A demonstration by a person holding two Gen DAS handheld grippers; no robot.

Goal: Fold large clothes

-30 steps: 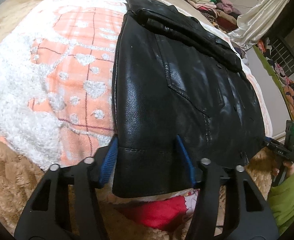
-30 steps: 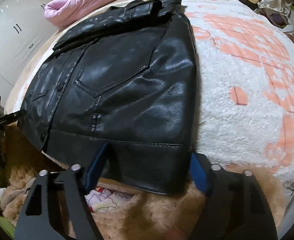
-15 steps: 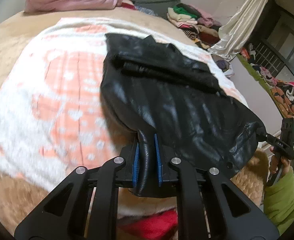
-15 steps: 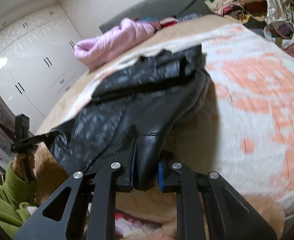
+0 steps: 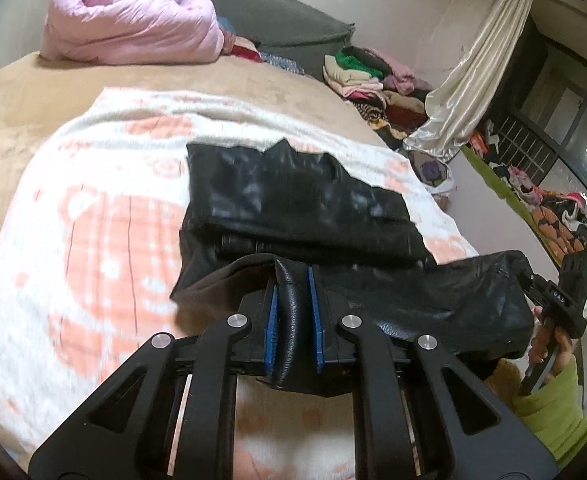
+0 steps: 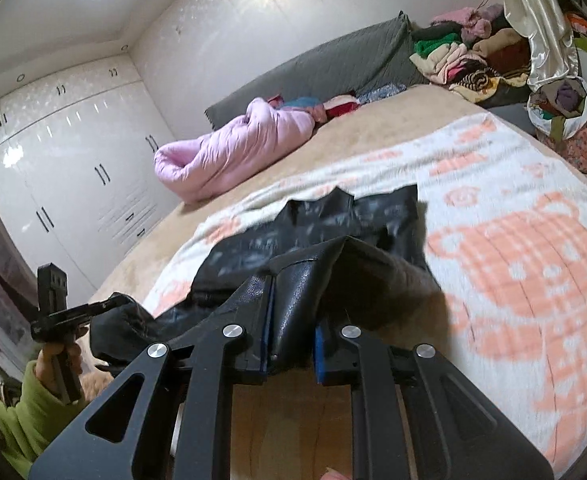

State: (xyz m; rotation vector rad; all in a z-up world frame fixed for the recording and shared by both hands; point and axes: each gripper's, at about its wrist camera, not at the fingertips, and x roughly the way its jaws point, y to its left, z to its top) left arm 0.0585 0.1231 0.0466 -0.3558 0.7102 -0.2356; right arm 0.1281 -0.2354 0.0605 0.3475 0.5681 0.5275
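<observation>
A black leather jacket (image 5: pixel 293 200) lies on a white and orange blanket (image 5: pixel 93 240) on the bed. Its collar end rests flat at the far side, and its hem is lifted off the blanket. My left gripper (image 5: pixel 292 312) is shut on one corner of the hem, which bulges between the blue pads. My right gripper (image 6: pixel 293 332) is shut on the other hem corner of the jacket (image 6: pixel 333 236). The hem hangs stretched between the two grippers. Each wrist view shows the other gripper at its edge, in a hand with a green sleeve (image 5: pixel 553 412).
A rolled pink quilt (image 5: pixel 129 28) lies at the head of the bed against a grey headboard (image 6: pixel 333 64). Stacked clothes (image 5: pixel 369 76) sit at the far right corner beside a cream curtain (image 5: pixel 473 80). White wardrobes (image 6: pixel 73 168) stand past the bed's left side.
Both grippers went from open around the hem to shut on it. They then rose, lifting the hem off the blanket and carrying it toward the collar.
</observation>
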